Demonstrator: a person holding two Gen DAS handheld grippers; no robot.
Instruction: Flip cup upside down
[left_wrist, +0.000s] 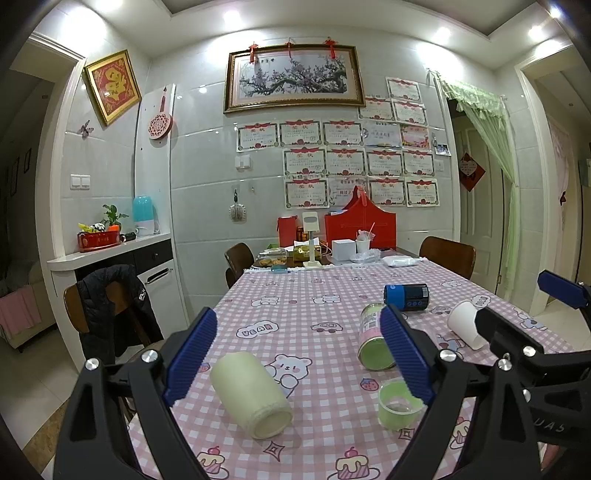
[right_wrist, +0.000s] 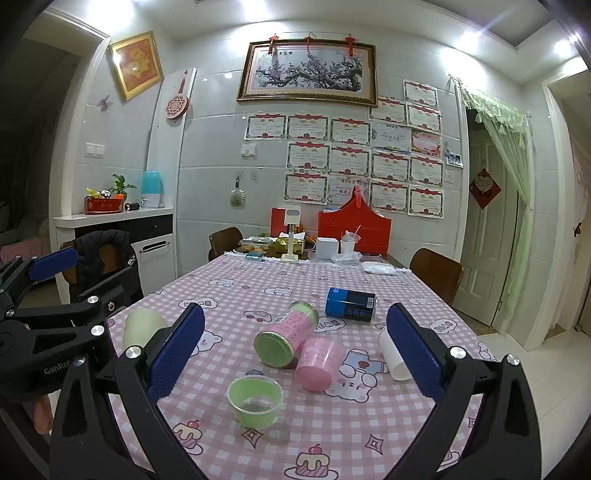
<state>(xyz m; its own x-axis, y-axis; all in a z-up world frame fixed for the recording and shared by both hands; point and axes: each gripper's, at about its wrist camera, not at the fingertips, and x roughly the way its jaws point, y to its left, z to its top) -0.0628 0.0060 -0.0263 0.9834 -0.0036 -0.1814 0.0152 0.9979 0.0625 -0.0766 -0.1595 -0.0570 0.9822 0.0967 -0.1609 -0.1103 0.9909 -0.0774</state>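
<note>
White tiled walls hung with framed pictures and rows of certificates close off the room behind the desk (right_wrist: 258, 295), which we see covered in a pink checked cloth with cartoon bears and cakes.

We hold the left tool (left_wrist: 299, 356) above the near left corner of the desk, its blue pads wide apart and gripping nothing. Between them, in the left wrist view, a cream cup (left_wrist: 251, 395) lies on its side near the left edge, its closed end turned toward us. We hold the right tool (right_wrist: 295, 354) above the near edge, its pads likewise spread and empty.

Just ahead of the right tool, close to the near edge, a green cup (right_wrist: 255, 402) stands upright with its mouth open to the ceiling. Beyond it a pink cup (right_wrist: 319, 363) lies on its side, touching a pink-and-green can (right_wrist: 286, 339) that also lies toppled. Toward the right edge a white paper cup (right_wrist: 393, 360) lies on its side, partly hidden behind the right pad. Farther toward the middle of the desk a blue can (right_wrist: 351, 303) lies on its side.

At the far edge we see red boxes (right_wrist: 354, 229) and small clutter.
</note>
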